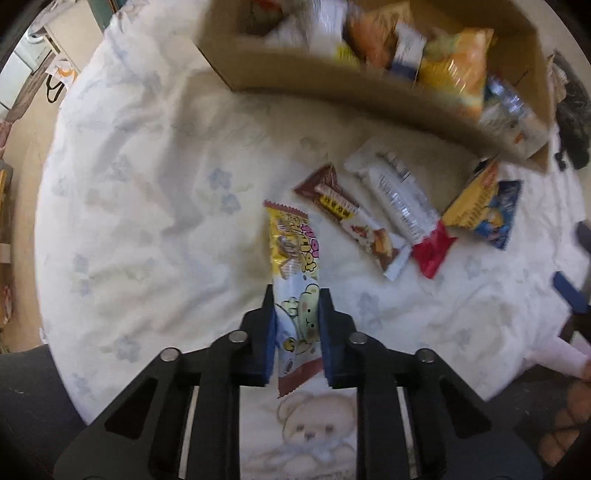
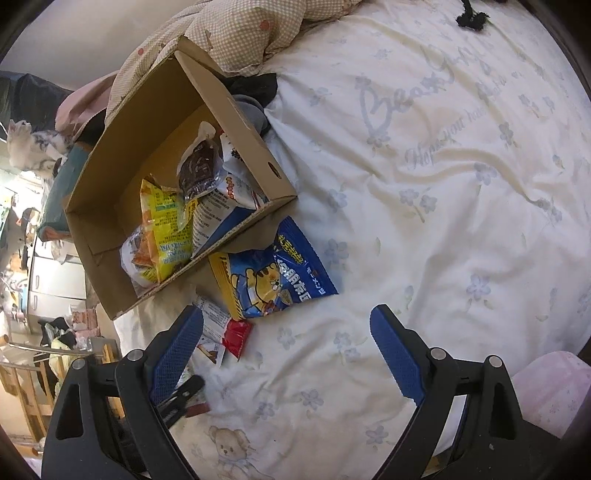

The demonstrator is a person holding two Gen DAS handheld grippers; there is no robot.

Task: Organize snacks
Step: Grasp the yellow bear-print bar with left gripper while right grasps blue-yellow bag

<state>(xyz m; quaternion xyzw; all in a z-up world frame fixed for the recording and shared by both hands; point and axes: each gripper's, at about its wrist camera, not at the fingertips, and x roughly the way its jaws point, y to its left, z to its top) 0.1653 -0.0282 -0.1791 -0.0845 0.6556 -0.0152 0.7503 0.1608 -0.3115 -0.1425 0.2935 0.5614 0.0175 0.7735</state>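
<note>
Bedsheet [image 1: 147,184], white with pale blue flowers, spreads wide and bare to the left of the left gripper [image 1: 297,295], all the way to the mattress edge. That gripper is clenched on a long yellow-and-white snack stick [image 1: 295,266]: both blue pads press its lower half, and the yellow end points forward, raised above the sheet. Just ahead and to the right lie three more packets side by side, a brown-and-white bar [image 1: 354,218], a white packet with a red end [image 1: 402,199], and a blue-and-yellow bag [image 1: 484,206] nearest the cardboard box [image 1: 332,92]. The box's near wall runs across the top of the left view, with packets piled inside against its right end.

In the right view the right gripper [image 2: 288,317] hangs released, jaws wide apart over bare sheet. The blue-and-yellow bag [image 2: 273,273] lies just beyond its left finger, its upper edge touching the corner of the cardboard box [image 2: 236,107]. The box's far half is bare cardboard floor. To the right of the bag the bedsheet [image 2: 443,184] is open and rumpled, running up to a checked quilt [image 2: 251,33] at the far edge.
</note>
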